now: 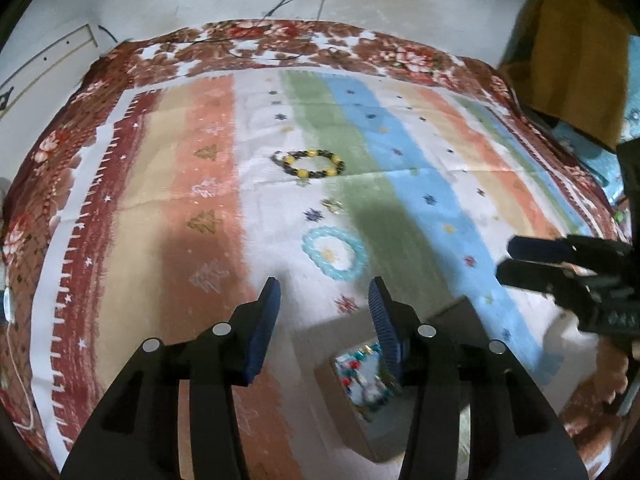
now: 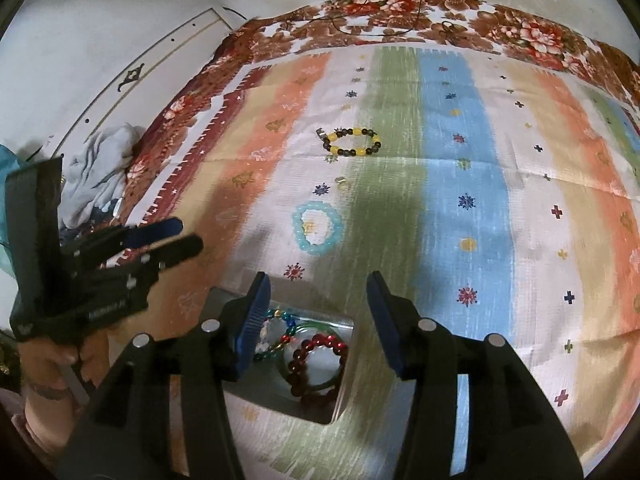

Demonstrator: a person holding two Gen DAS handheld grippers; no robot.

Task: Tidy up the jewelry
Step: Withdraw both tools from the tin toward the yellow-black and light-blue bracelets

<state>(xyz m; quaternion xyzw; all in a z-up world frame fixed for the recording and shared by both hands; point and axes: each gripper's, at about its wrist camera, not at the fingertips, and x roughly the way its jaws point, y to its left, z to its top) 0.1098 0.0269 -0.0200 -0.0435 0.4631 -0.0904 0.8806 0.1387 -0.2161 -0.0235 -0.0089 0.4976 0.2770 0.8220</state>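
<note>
A black-and-yellow bead bracelet (image 1: pixel 310 164) (image 2: pixel 352 142) lies on the striped cloth. A pale blue bead bracelet (image 1: pixel 334 254) (image 2: pixel 318 228) lies nearer, with a small gold piece (image 1: pixel 333 205) (image 2: pixel 341 181) between them. A metal box (image 2: pixel 340 394) (image 1: pixel 456 312) under the grippers holds a dark red bead bracelet (image 2: pixel 318 368), a green bangle and a multicoloured bracelet (image 2: pixel 280 330). My left gripper (image 1: pixel 324 292) is open and empty above the cloth beside the box. My right gripper (image 2: pixel 316 288) is open and empty over the box.
The striped cloth (image 2: pixel 480 200) lies on a floral blanket (image 1: pixel 280 44) by a white wall. A grey crumpled cloth (image 2: pixel 100 168) lies at the left. A yellow-brown fabric (image 1: pixel 576 60) hangs at the right. Thin wires (image 2: pixel 384 20) trail at the far edge.
</note>
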